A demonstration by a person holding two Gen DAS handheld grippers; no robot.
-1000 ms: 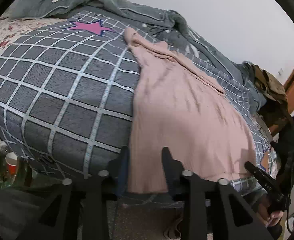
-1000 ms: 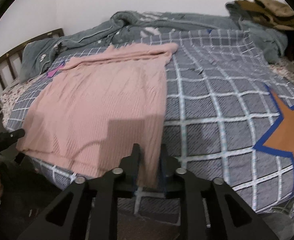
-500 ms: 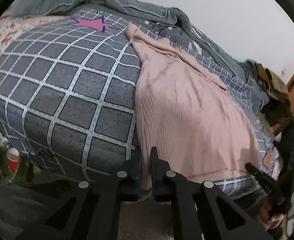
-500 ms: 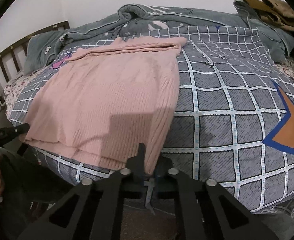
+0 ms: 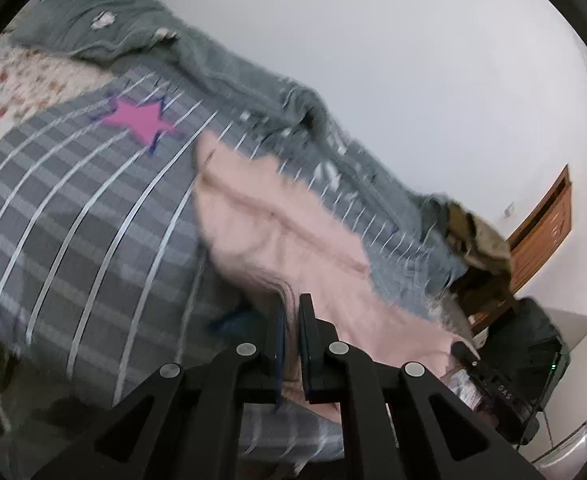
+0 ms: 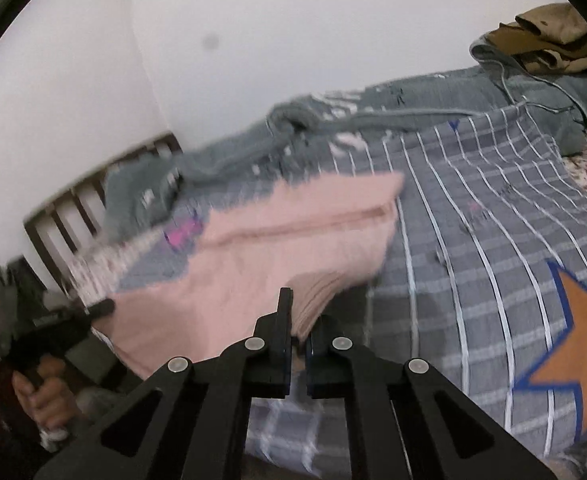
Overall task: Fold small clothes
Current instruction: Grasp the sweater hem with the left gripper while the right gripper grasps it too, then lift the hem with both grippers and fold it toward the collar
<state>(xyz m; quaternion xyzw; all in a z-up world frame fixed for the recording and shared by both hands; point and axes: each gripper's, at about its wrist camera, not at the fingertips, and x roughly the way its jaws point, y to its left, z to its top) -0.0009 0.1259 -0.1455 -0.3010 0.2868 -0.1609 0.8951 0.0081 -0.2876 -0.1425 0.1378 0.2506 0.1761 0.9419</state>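
Both corners of the pink knit garment [image 6: 277, 248] on the checked bedspread [image 6: 473, 240] have just left the mattress edge, the left gripper [image 5: 291, 312] and right gripper [image 6: 297, 320] clamped on its hem, so a fold looks begun.

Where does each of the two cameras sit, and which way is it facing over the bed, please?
Left wrist: on the left gripper, looking along its shut fingers across the checked bedspread to the wall; the right gripper shows at lower right.
Right wrist: on the right gripper, facing the headboard corner; the left hand shows at lower left.
Shared: the pink garment, a near corner pinched by each gripper, and the grey quilt.
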